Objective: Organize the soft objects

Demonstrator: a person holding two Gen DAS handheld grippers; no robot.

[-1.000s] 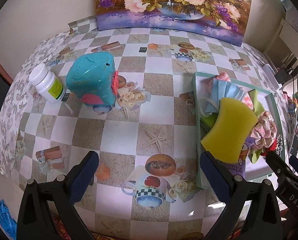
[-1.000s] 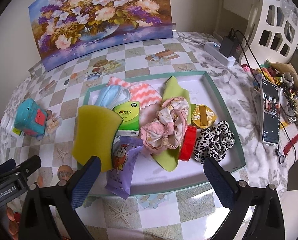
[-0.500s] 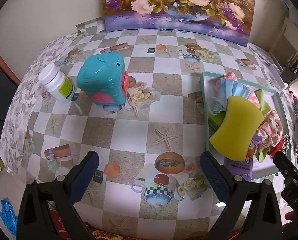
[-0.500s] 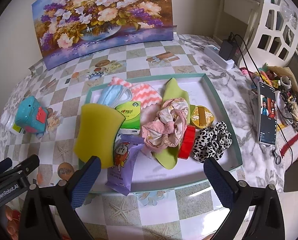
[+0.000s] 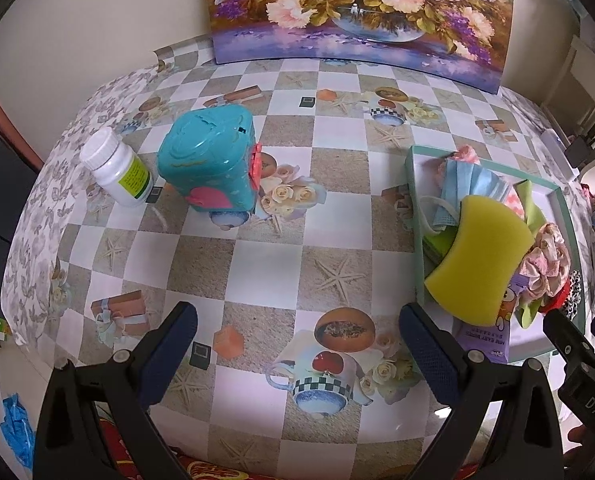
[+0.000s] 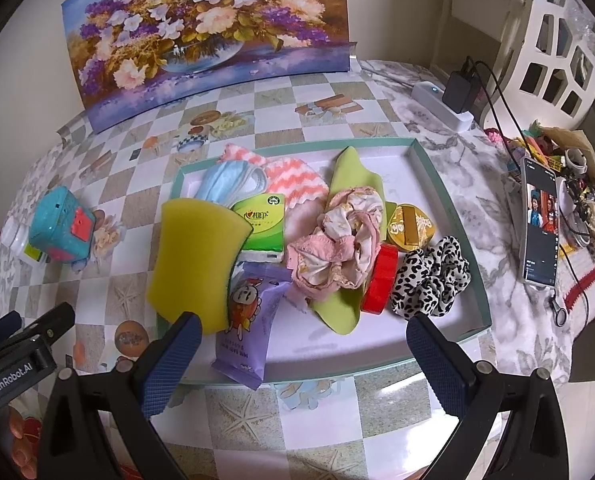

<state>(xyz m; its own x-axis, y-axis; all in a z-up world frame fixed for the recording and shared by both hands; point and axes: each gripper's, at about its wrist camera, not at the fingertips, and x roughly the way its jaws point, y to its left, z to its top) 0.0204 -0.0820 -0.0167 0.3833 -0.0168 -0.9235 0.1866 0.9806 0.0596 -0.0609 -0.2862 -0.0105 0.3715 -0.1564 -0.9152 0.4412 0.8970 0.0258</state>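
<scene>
A teal-rimmed white tray [image 6: 441, 196] holds a pile of soft things: a yellow sponge [image 6: 195, 258] leaning over its left rim, a blue face mask [image 6: 227, 182], a green tissue pack [image 6: 263, 222], a purple wipes packet [image 6: 245, 332], a pink floral scrunchie [image 6: 337, 248], a leopard scrunchie [image 6: 431, 280], a green cloth [image 6: 351, 172] and a red tape roll [image 6: 381, 284]. My right gripper [image 6: 301, 358] hangs open near the tray's front edge, empty. My left gripper [image 5: 297, 350] is open over the bare tablecloth left of the tray [image 5: 413, 184], with the sponge [image 5: 483, 264] to its right.
A turquoise toy box [image 5: 209, 164] and a white pill bottle [image 5: 115, 172] stand at the table's left. A flower painting [image 6: 209, 36] leans on the back wall. A phone [image 6: 541, 232], a power strip [image 6: 441, 106] with cables and clutter lie right of the tray.
Both grippers have drawn back a little from the table, so the tray and the toy box look slightly farther away. Nothing on the table has moved.
</scene>
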